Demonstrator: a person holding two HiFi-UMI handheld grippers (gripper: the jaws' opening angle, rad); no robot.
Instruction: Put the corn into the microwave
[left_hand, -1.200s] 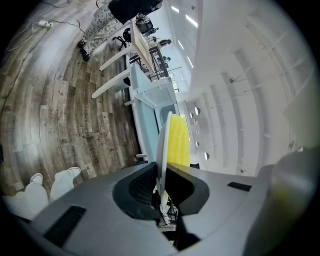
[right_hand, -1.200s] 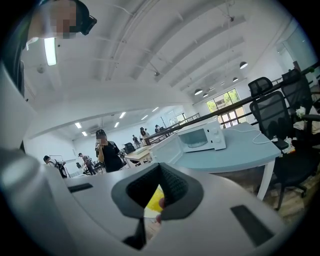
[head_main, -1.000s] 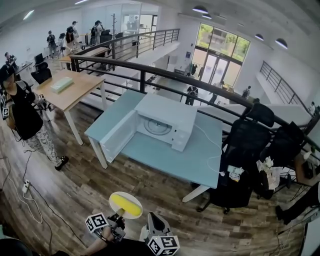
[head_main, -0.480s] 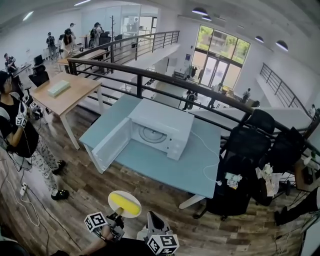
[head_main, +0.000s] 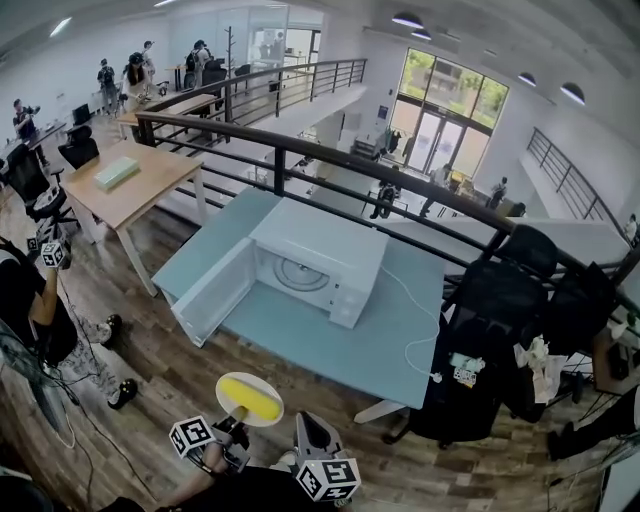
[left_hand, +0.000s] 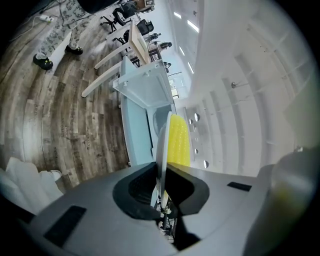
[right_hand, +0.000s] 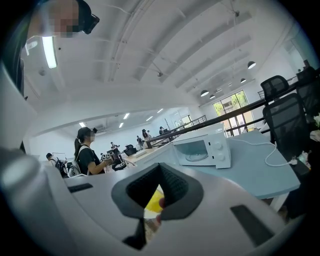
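Left gripper view: the corn (left_hand: 178, 142) is half hidden by the plate (left_hand: 160, 147), which is pinched by the left gripper (left_hand: 161, 192). In the head view the corn is seen whole. The right gripper (right_hand: 156, 207) is pressed shut.

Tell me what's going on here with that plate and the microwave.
A person holds a gripper in each hand. The left gripper is clamped on the rim of a white plate with a corn cob lying on it. The right gripper is beside it, shut and empty. Ahead, a white microwave sits on a pale blue table, its door open. The corn is not yet inside.
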